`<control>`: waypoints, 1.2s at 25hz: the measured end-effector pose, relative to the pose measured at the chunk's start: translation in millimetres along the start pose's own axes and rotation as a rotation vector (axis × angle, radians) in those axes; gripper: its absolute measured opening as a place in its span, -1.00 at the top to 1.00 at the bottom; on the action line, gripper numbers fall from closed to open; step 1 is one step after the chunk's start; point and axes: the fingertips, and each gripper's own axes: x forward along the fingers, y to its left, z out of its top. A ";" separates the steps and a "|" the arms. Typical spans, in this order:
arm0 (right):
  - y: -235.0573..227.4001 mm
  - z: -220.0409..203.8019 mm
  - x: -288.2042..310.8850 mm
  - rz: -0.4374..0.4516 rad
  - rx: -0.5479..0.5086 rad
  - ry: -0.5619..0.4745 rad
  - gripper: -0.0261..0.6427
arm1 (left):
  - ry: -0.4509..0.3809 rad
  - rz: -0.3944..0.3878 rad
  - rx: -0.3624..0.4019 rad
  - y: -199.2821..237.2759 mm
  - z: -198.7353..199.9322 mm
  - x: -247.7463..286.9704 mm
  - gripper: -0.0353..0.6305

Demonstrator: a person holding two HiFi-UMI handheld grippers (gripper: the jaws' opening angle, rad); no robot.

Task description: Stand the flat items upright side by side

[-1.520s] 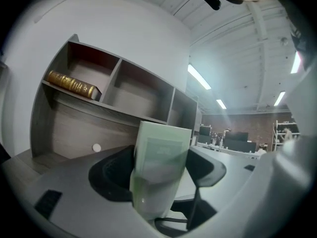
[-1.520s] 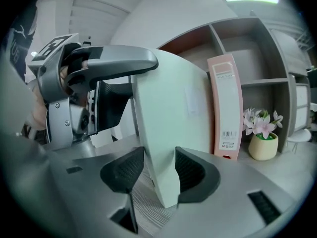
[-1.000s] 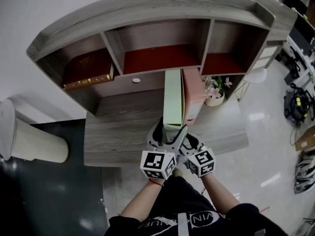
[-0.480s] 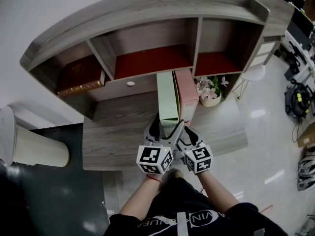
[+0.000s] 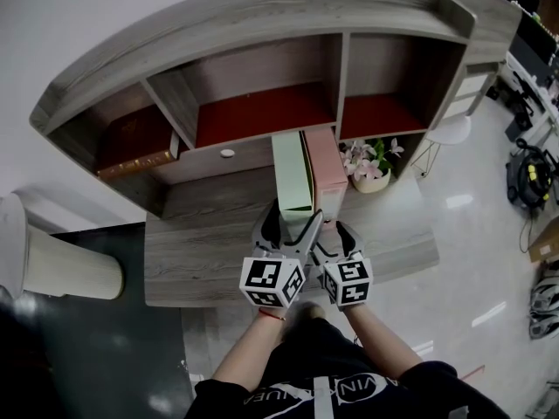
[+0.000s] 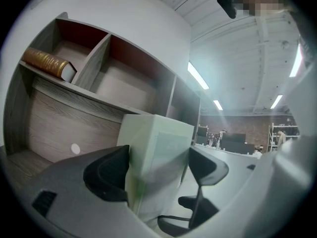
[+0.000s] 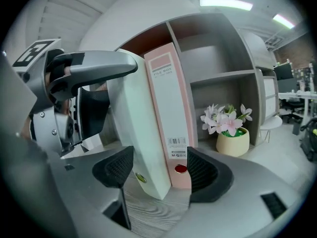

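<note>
Step in hand: release after placement. In the head view the green file box [image 5: 291, 168] and the pink file box [image 5: 325, 164] both stand upright at frame centre on the bench [image 5: 192, 243]. They touch side to side, and their far ends sit under the shelf unit [image 5: 262, 16], just left of the flower pot [image 5: 371, 168]. The left tool [image 6: 158, 170] straddles the near end of the green box. Its jaws are wide; one pad lies close against the box and a gap shows at the other, so I read it as released, not clamping. The right tool [image 7: 157, 171] has its jaws spread around the pink box's spine and the green box's near corner. Neither pad presses, so it is released too. Judgement: the task looks essentially complete. The next move calls for drawing both tools straight back toward the lower frame without clipping a spine, since a sideways nudge could tip either box. Against the earlier head frames, the boxes keep the same upright pairing. The right tool's jaws have just been opening with the pink box between them, and the left tool's look unchanged.
</note>
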 end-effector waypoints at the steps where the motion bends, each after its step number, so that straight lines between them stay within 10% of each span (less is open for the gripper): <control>1: -3.0 0.1 -0.1 -0.016 0.008 -0.001 -0.13 | -0.002 -0.001 0.002 0.0 -0.6 0.2 -0.18; 30: -25.7 10.5 24.7 -0.042 0.096 -0.020 -0.21 | 0.039 0.030 -0.097 22.7 -26.2 18.2 -0.14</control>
